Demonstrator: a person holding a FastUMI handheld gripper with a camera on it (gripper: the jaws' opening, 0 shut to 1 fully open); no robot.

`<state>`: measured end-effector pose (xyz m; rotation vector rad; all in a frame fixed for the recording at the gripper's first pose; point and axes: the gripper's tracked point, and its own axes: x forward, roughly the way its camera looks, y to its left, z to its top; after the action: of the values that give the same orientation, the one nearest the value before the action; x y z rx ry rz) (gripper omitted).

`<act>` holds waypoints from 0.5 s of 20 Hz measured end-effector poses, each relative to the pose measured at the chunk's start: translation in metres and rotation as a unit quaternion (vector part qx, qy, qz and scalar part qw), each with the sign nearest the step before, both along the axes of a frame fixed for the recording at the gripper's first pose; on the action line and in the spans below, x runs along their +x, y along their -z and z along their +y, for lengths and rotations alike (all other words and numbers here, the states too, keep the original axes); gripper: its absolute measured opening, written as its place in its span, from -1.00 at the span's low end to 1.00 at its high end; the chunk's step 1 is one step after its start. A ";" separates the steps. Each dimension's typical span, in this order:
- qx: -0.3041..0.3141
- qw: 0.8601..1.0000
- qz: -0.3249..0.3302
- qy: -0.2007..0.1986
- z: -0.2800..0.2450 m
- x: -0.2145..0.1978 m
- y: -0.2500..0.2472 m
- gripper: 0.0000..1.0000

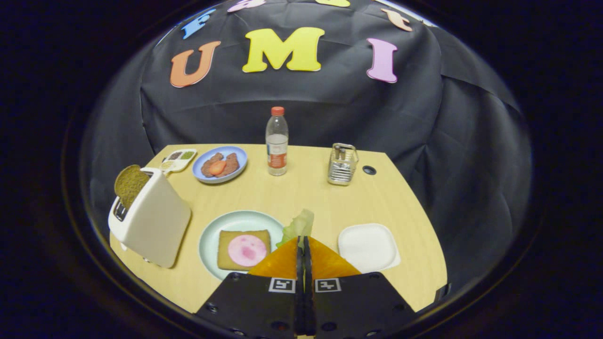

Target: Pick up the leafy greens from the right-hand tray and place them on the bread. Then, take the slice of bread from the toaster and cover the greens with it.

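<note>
My gripper [303, 239] is shut on the leafy greens [298, 227], whose pale green leaf sticks up past the fingertips. It hangs above the table between two trays. Just left of the fingers lies a round pale green plate [209, 234] with a slice of bread [226, 240] topped by a pink round of ham [247, 250]. To the right of the fingers sits the square white tray [368, 247], bare. Further left stands a white toaster [153, 221] with a brown slice of bread [130, 184] poking out of its slot.
Beyond the fingers on the wooden table [301, 193] stand a water bottle [277, 142] with a red cap, a metal wire holder [342, 164], a blue plate [238, 153] with meat and a tomato piece, and a small seasoning dish [179, 158].
</note>
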<state>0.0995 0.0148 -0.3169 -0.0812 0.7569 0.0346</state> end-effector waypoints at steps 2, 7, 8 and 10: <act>0.008 1.000 0.003 -0.007 0.025 -0.006 0.001 -0.99; 0.028 0.999 0.014 -0.041 0.087 -0.017 -0.001 -0.99; 0.039 0.998 0.020 -0.049 0.100 -0.018 0.000 -0.99; 0.053 0.996 0.036 -0.059 0.123 -0.020 0.004 -0.99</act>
<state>0.0794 0.1380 -0.3211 -0.0234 0.8206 0.1917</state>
